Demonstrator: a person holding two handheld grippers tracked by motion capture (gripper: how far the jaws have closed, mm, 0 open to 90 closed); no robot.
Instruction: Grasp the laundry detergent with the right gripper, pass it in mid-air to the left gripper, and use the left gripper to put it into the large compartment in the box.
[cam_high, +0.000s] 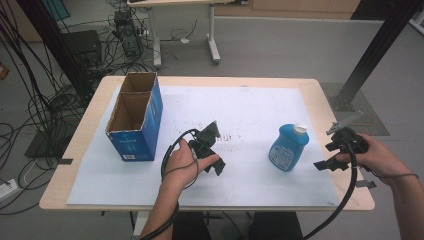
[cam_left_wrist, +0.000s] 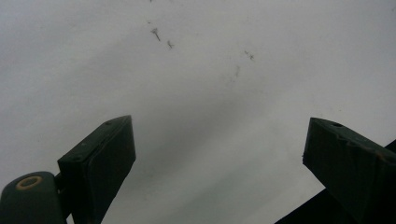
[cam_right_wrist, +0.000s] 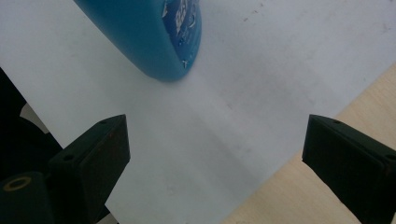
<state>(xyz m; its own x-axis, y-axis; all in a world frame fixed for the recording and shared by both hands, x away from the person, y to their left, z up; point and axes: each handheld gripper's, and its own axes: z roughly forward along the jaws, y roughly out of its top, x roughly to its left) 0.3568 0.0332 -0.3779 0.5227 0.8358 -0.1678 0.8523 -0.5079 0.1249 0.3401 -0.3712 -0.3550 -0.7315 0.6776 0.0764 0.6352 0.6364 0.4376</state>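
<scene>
Bottle, blue with white cap, upright on white sheet, just left of right gripper, apart from it. Right gripper: jaws wide apart, empty, over sheet's right edge. Left gripper: mid-sheet, jaws apart, empty, pointed down. Blue cardboard box: open-topped, far left.
</scene>
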